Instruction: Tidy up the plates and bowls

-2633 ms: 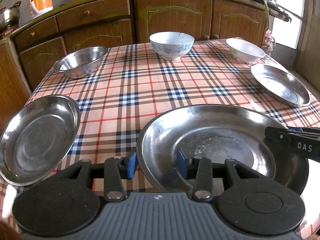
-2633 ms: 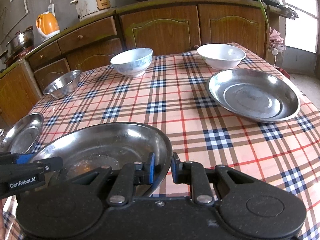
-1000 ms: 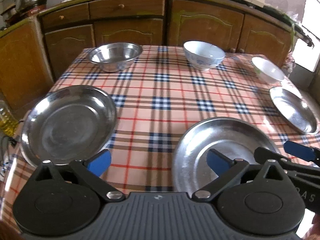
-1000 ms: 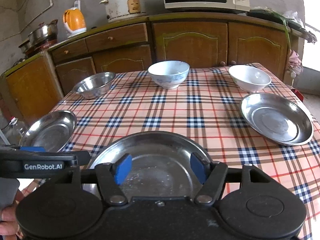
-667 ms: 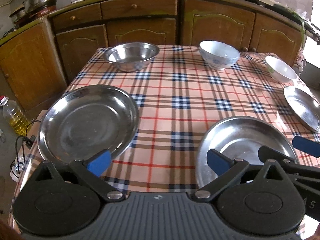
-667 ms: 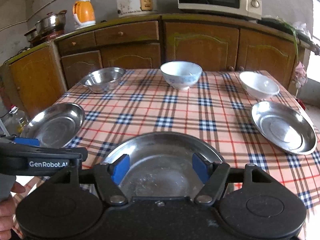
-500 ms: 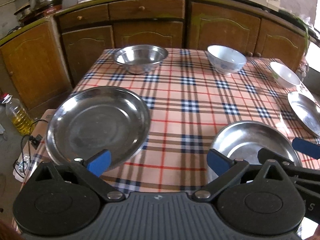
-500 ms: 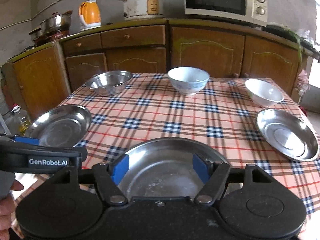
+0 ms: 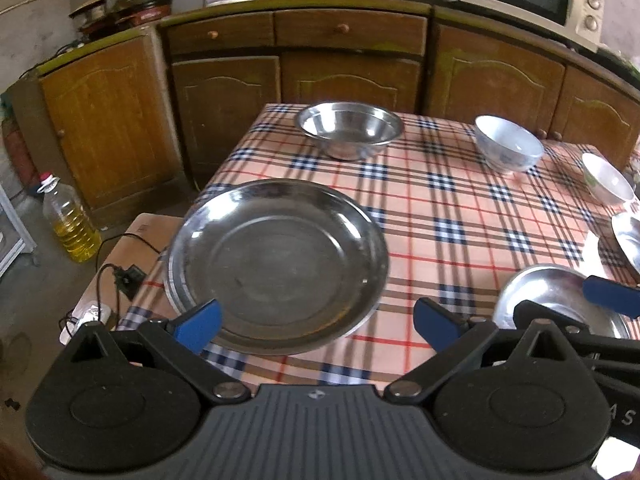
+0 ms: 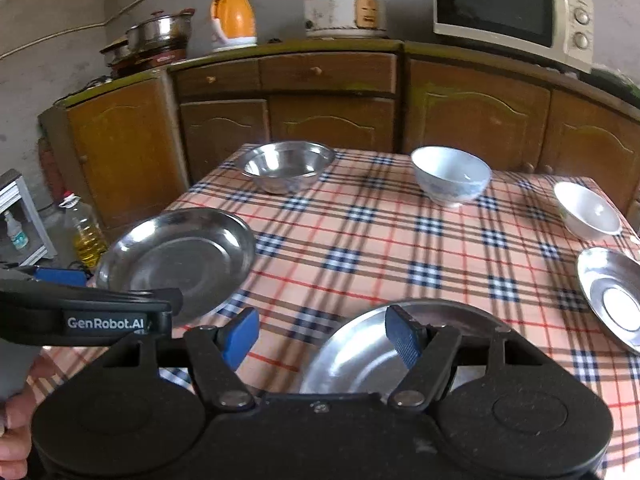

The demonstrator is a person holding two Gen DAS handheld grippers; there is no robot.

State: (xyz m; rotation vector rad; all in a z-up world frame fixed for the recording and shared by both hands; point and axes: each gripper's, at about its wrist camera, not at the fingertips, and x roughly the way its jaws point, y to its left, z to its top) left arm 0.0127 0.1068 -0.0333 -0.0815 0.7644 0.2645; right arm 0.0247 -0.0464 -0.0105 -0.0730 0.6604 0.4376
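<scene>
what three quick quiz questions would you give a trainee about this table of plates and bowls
1. True or false: the left gripper is clamped on the big steel plate.
2. How many bowls stand on the checked tablecloth? A) two B) three C) four
3. Fill in: the bottle of yellow oil stands on the ____.

Key:
1. False. Its jaws stand wide open with the plate lying flat in front of them.
2. B: the steel bowl, the blue-patterned bowl and the white bowl.
3. floor, beside the table.
</scene>
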